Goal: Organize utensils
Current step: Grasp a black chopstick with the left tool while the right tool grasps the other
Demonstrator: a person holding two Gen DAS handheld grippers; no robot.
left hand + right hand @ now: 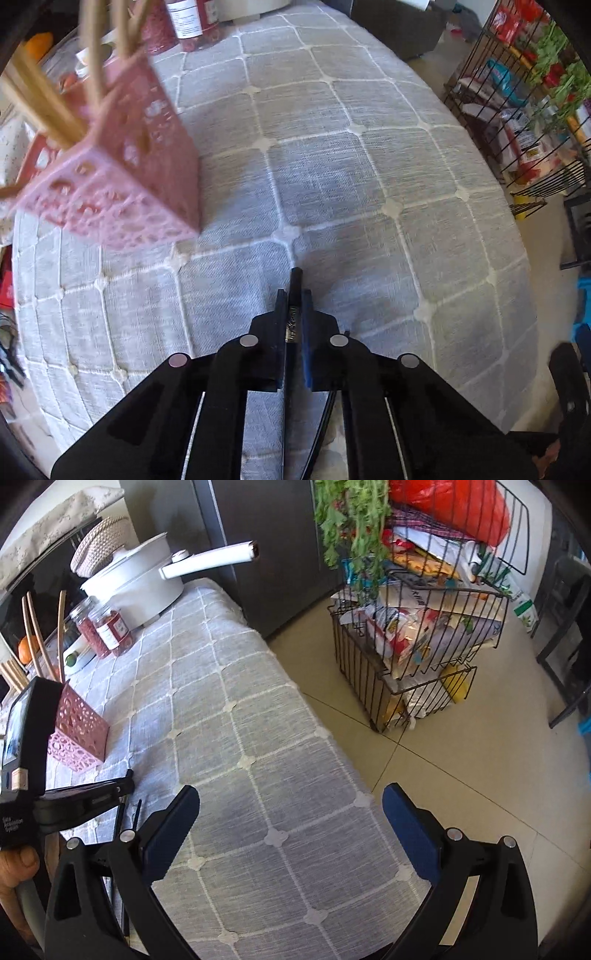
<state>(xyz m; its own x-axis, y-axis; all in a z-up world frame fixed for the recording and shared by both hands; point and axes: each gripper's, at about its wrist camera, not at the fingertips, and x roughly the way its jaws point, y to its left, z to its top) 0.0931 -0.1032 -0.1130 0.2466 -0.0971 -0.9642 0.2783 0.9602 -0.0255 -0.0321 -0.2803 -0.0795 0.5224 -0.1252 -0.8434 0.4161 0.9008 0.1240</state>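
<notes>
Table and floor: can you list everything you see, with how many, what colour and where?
Tablecloth: one, grey checked, covers the table.
Basket: one, pink, far left.
Chopsticks: several, wooden, in basket.
Black stick: one, between left fingers.
Jars: two, red, far end.
Pot: one, white, beyond jars.
Orange: one, behind basket.
Wire rack: one, black, on floor, holding packets.
Left gripper: black, shut on stick.
Right gripper: black, blue pads, open.
Hand: one, lower left.

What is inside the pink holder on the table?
Several light wooden chopsticks stand in the pink holder, leaning outward above its rim. Its perforated walls hide their lower ends and anything else inside.
</notes>
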